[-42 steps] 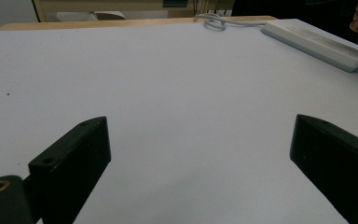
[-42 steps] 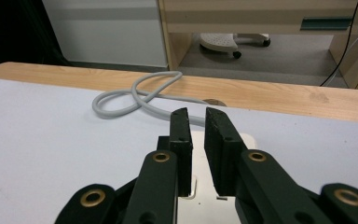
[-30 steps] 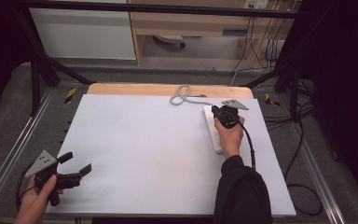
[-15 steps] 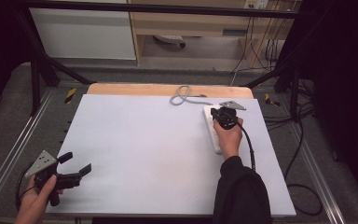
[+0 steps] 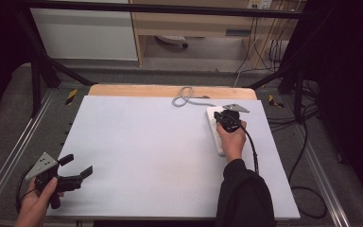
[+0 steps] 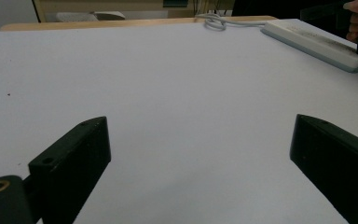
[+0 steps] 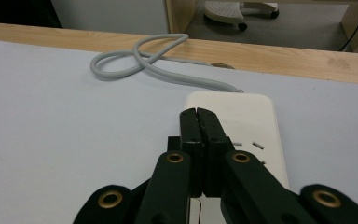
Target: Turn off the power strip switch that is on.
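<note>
Notably, no brand, label or legible writing shows on any item.

Item 1, left gripper (image 5: 78, 175): held in the person's left hand (image 5: 37, 203) at the near left corner of the white table top (image 5: 142, 142). Grey three-cornered plate on top. Jaws stand wide apart with nothing between them; in the left gripper view only bare white surface lies between the two black jaws.

Item 2, grey cable (image 5: 185, 98): round, pale grey, lying in one loose loop at the far edge of the white top, partly over the wooden strip (image 5: 137, 90) behind it. It runs into the far end of item 3.

Item 3, power strip (image 7: 247, 126): long, flat, white to cream plastic body with rounded corners, lying flat at the far right of the white top, lengthwise away from the person. Small slot openings show on its upper face. A bluish base edge shows in the left gripper view (image 6: 314, 44).

Item 4, right gripper (image 7: 198, 114): held in the right hand (image 5: 231, 139), positioned over the power strip near its far end. Jaws fully closed against each other, gripping nothing; whether the tips touch the strip's face cannot be told.
</note>
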`<state>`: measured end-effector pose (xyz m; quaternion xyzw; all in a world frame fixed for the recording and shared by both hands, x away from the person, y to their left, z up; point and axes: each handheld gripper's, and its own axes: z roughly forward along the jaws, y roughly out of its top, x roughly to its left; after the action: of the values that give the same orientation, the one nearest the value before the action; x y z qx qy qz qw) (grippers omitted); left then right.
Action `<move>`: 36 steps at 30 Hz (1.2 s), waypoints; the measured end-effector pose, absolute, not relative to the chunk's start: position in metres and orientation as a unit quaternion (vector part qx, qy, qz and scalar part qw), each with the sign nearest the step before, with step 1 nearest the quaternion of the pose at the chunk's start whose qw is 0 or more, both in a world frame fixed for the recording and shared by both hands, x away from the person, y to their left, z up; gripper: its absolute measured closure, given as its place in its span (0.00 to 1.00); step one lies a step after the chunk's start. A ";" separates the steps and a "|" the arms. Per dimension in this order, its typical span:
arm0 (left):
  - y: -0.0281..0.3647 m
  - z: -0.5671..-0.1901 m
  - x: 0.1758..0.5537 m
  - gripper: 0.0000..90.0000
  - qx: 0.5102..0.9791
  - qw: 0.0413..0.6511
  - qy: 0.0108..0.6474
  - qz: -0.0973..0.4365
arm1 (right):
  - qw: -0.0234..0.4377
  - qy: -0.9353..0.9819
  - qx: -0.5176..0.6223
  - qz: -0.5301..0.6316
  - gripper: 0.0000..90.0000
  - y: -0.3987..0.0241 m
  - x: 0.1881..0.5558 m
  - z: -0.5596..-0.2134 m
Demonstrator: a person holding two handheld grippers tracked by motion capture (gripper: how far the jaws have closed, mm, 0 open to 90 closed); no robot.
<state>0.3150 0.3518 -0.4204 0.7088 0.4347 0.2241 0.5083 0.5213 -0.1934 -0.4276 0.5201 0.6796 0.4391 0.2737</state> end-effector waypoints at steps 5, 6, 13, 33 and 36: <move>0.352 -0.420 0.315 0.06 0.709 0.508 0.435 0.224 | 0.268 0.681 0.524 0.434 1.00 -0.194 0.521 -0.428; 0.352 -0.420 0.315 0.06 0.709 0.508 0.435 0.224 | 0.266 0.682 0.527 0.432 1.00 -0.194 0.521 -0.428; 0.352 -0.420 0.315 0.06 0.709 0.508 0.435 0.224 | 0.255 0.689 0.534 0.419 1.00 -0.195 0.518 -0.428; 0.351 -0.420 0.314 0.06 0.709 0.507 0.435 0.227 | 0.243 0.712 0.539 0.379 1.00 -0.194 0.510 -0.432; 0.351 -0.420 0.315 0.06 0.710 0.507 0.434 0.226 | 0.243 0.712 0.538 0.379 1.00 -0.194 0.510 -0.432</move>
<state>0.3146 0.3512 -0.4199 0.7096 0.4337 0.2263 0.5070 0.5096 -0.1942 -0.4322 0.5384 0.7123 0.3787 0.2435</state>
